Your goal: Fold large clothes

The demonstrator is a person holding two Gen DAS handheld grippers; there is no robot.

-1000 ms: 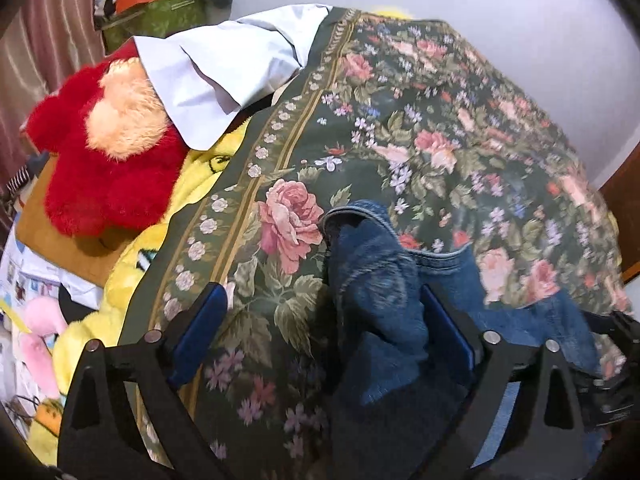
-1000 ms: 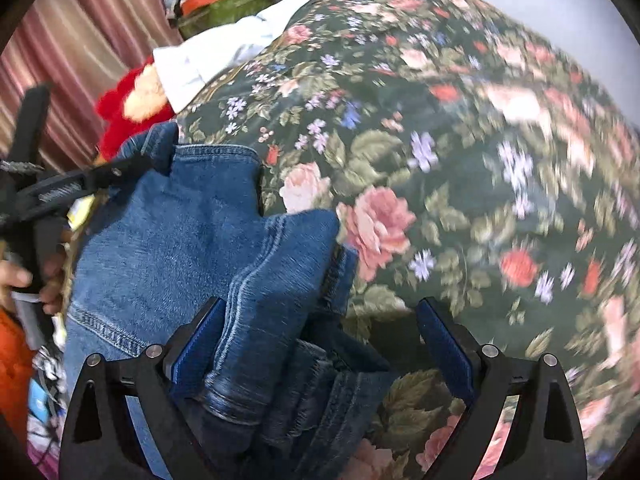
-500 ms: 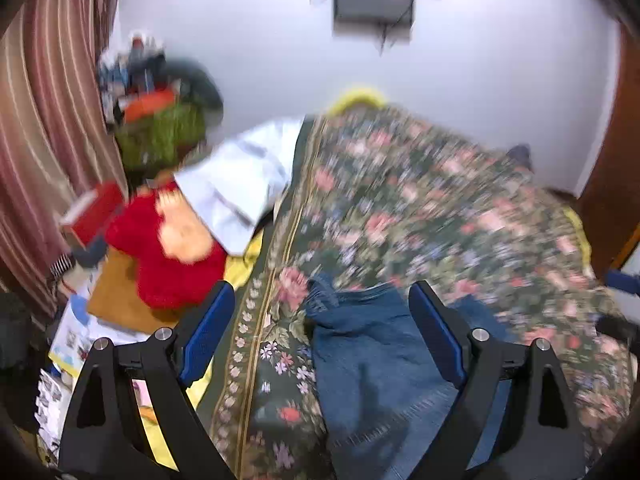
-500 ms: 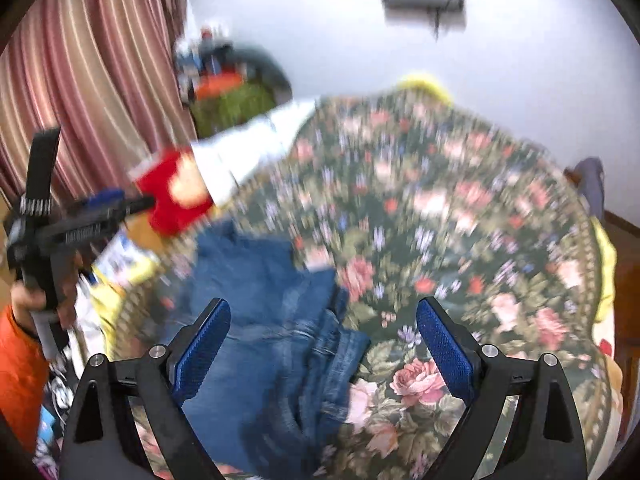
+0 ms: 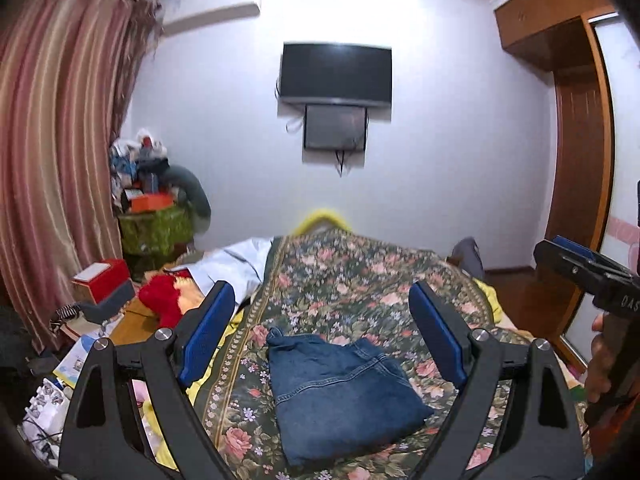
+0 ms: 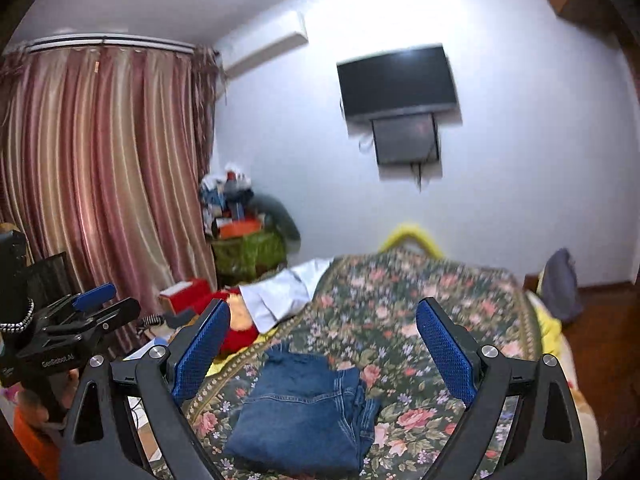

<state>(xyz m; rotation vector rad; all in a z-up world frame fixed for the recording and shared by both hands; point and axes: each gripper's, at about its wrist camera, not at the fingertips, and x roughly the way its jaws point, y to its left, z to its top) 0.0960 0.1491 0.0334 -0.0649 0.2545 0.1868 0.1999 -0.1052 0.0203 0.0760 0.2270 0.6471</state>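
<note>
The folded blue jeans [image 5: 340,392] lie flat on the floral bedspread [image 5: 360,280], near the bed's near edge and toward its left side. The left gripper [image 5: 320,332] is held above them with its blue-padded jaws spread wide, gripping nothing. The right gripper [image 6: 324,344] likewise hangs clear of the denim, jaws wide apart and empty. A red plush toy [image 5: 164,298] sits off the bed's left edge.

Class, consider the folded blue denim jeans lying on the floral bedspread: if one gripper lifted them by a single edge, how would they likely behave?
The folded blue denim jeans would probably droop and unfold, since the layers lie loose and creased. They likely feel heavy for their size: several thick denim layers are stacked. On the floral bedspread, pushing would probably bunch them rather than slide them.
</note>
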